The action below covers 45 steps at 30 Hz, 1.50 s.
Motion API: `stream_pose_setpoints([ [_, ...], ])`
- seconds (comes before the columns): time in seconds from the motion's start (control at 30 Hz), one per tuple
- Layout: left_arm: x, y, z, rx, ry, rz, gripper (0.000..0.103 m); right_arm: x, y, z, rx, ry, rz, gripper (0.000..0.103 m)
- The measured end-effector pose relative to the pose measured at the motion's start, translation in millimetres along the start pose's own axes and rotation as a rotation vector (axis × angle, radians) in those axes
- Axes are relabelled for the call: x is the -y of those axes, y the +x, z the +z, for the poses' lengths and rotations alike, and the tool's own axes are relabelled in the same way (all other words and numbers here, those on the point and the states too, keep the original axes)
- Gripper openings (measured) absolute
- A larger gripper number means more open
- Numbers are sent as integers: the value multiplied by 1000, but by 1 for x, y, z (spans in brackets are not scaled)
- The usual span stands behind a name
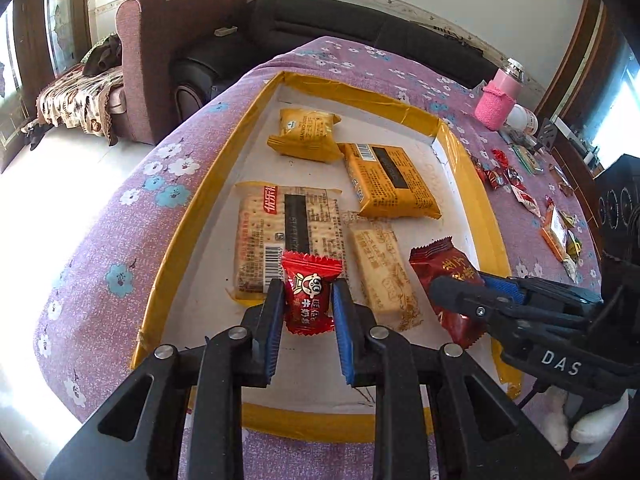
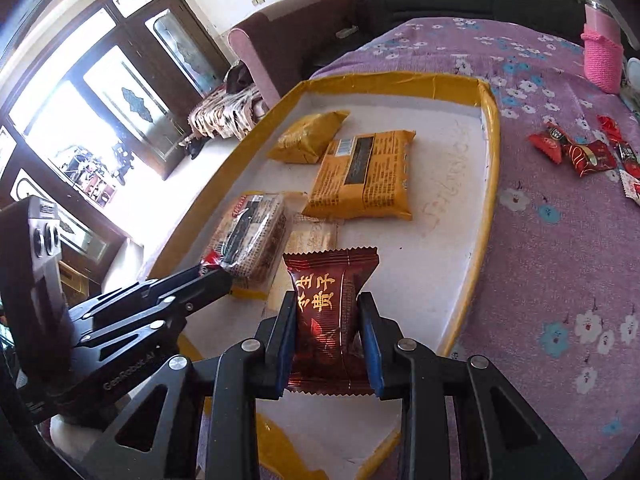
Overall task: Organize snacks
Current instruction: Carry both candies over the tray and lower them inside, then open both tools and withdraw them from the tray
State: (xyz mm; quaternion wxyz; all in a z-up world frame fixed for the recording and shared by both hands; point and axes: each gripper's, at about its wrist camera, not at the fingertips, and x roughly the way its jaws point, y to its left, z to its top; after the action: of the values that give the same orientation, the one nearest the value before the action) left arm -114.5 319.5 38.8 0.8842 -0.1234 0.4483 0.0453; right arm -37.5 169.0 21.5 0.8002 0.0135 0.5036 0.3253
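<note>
Your left wrist view looked forward and down along its tongs (image 1: 308,304), close over the tray (image 1: 192,216). Your right wrist view did likewise over the tray (image 2: 490,184), from the other side. Both shared the tray, the tabletop (image 1: 120,208) and the sofa (image 1: 304,20).

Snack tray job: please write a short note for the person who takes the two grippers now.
Left gripper: shut on a bright red candy, over the tray.
Right gripper: shut on a dark red packet, also over the tray.
Done: two yellow packs, a cracker pack and a beige bar lie in the tray.
Left: set down both held snacks, then fetch the loose candies from the purple cloth.
</note>
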Motion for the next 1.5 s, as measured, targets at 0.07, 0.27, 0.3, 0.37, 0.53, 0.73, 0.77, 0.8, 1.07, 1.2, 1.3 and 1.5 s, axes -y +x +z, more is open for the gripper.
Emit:
stream_pose_setpoints([
  [0.07, -3, -2, 1, 1, -17, -1, 27, -7, 2, -1, 6, -30, -30, 31],
  [0.27, -13, -25, 5, 69, -56, 14, 54, -14, -2, 1, 16, -36, -24, 35],
  [0.3, -14, -29, 6, 83, -64, 21, 56, -13, -8, 1, 30, -30, -18, 35],
  [0.37, -15, -36, 9, 98, -76, 39, 61, -9, -23, 1, 67, -11, -1, 35],
  [0.53, 7, -54, 14, 144, -57, 60, 68, 8, -71, -4, 172, 38, -9, 44],
  [0.73, 65, -65, 14, 165, 40, -43, 68, 41, -120, -21, 248, 92, -56, 44],
  [0.77, 76, -67, 13, 162, 59, -62, 68, 47, -128, -25, 258, 104, -64, 45],
  [0.8, 86, -68, 12, 159, 80, -75, 68, 55, -137, -31, 269, 119, -72, 46],
  [1.07, 156, -105, -2, 202, 206, -118, 68, 95, -190, -70, 346, 216, -116, 47],
  [1.2, 183, -132, -14, 252, 255, -134, 68, 99, -216, -97, 393, 246, -162, 53],
  [1.3, 203, -147, -24, 268, 299, -149, 68, 103, -230, -119, 431, 273, -202, 55],
  [1.5, 222, -171, -45, 305, 347, -173, 68, 117, -245, -157, 427, 303, -269, 55],
])
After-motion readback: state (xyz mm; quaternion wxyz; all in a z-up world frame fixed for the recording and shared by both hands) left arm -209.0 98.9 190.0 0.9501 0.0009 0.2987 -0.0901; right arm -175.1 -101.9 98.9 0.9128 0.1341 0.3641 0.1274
